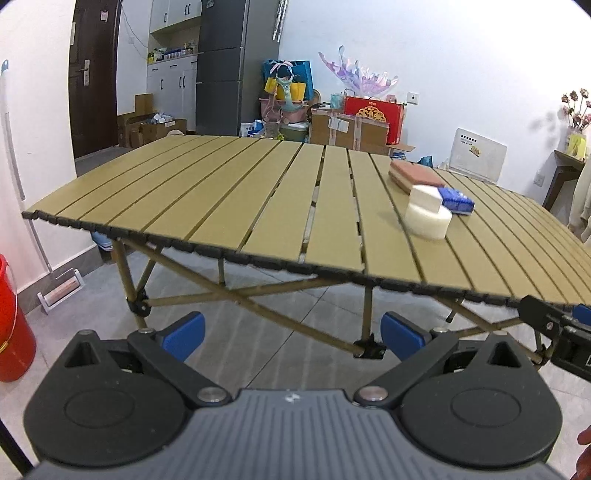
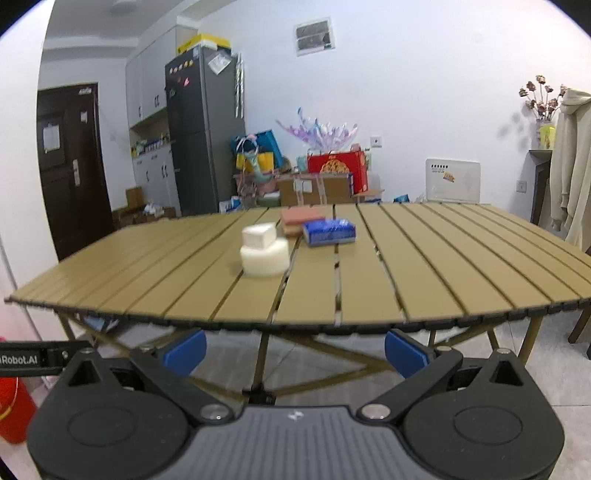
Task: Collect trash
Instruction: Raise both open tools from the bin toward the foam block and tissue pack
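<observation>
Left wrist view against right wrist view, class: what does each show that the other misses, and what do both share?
Only the left wrist view shows the floor squeegee by the wall and the right gripper at its edge.

Only the right wrist view shows the wall vent and the hanging cream hoodie.

Both share the slatted table, white foam pieces, blue tissue pack, red bucket and open blue fingers.

Bare slatted table (image 2: 424, 258) around clustered foam blocks (image 2: 264, 251)

I see white foam pieces (image 2: 264, 251) stacked – small block on round one; blue tissue pack (image 2: 328, 231) just beside, flat on slatted table (image 2: 424, 266).
</observation>
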`<state>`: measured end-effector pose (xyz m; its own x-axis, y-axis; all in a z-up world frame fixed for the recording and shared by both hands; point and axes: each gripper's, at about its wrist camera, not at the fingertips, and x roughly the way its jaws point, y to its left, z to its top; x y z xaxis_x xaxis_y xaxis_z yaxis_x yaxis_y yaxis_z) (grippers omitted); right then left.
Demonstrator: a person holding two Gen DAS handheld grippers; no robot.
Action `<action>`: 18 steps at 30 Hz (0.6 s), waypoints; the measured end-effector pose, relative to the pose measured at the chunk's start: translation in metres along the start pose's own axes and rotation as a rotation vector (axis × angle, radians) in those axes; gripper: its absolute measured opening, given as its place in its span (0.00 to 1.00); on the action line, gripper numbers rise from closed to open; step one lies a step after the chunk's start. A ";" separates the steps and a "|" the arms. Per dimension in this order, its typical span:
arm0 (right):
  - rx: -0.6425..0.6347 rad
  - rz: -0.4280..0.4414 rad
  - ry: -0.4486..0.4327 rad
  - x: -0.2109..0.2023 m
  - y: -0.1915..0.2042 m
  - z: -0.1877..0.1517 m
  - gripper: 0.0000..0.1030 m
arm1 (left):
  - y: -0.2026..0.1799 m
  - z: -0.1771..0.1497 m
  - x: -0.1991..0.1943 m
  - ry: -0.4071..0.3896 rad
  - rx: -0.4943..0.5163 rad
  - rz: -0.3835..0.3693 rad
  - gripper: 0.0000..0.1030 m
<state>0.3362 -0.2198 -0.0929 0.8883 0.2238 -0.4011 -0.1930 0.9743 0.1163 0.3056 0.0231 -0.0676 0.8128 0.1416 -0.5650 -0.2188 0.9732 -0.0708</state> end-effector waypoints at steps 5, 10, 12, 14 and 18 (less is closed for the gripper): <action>0.010 -0.010 -0.043 0.009 -0.012 0.016 1.00 | -0.011 0.016 0.008 -0.015 0.008 0.006 1.00; 0.001 -0.029 -0.075 0.025 -0.021 0.029 1.00 | -0.022 0.034 0.026 0.004 0.005 -0.013 1.00; -0.005 -0.030 -0.092 0.030 -0.022 0.034 1.00 | -0.029 0.041 0.034 0.007 0.015 -0.010 1.00; -0.011 -0.038 -0.113 0.036 -0.025 0.040 1.00 | -0.037 0.048 0.043 0.008 0.021 -0.010 1.00; -0.020 -0.058 -0.130 0.052 -0.032 0.047 1.00 | -0.051 0.060 0.057 -0.007 0.017 -0.030 1.00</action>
<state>0.4078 -0.2410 -0.0751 0.9444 0.1628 -0.2857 -0.1465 0.9861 0.0779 0.3955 -0.0078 -0.0468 0.8224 0.1138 -0.5574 -0.1856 0.9799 -0.0737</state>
